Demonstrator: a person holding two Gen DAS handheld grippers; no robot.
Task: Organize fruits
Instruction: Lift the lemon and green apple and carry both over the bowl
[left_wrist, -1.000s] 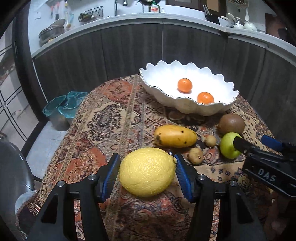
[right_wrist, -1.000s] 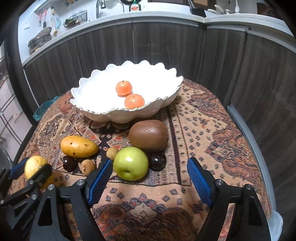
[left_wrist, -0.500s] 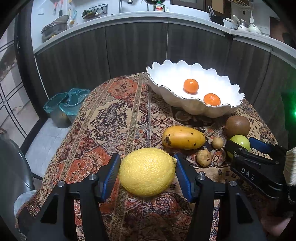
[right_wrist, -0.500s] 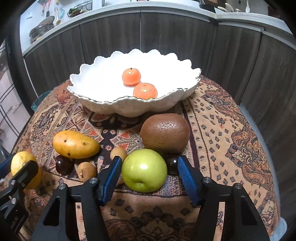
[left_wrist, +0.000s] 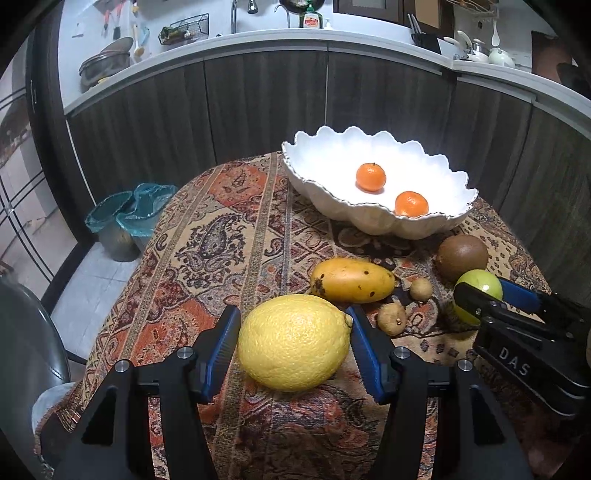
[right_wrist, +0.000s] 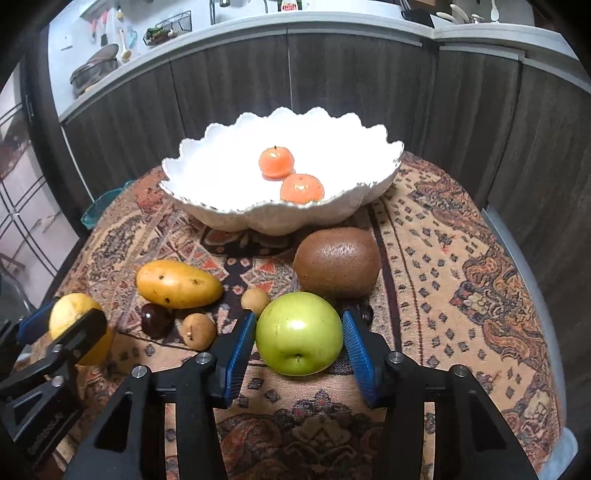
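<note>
Since a second earlier, the right claw (right_wrist: 299, 341) had moved in around the green apple (right_wrist: 298, 333), and its jaws were closing, blue pads at the fruit's sides, seemingly touching. The left claw (left_wrist: 293, 345) had stayed clamped on the lemon (left_wrist: 294, 341), which rested on the patterned cloth (left_wrist: 221, 240) over the counter. At twelve o'clock from the apple lay a kiwi (right_wrist: 338, 262), beyond it the white scalloped bowl (right_wrist: 229, 177) with two mandarins (right_wrist: 276, 162). A mango (right_wrist: 178, 283) lay at ten o'clock. "DAS" was readable on the right claw's body.
</note>
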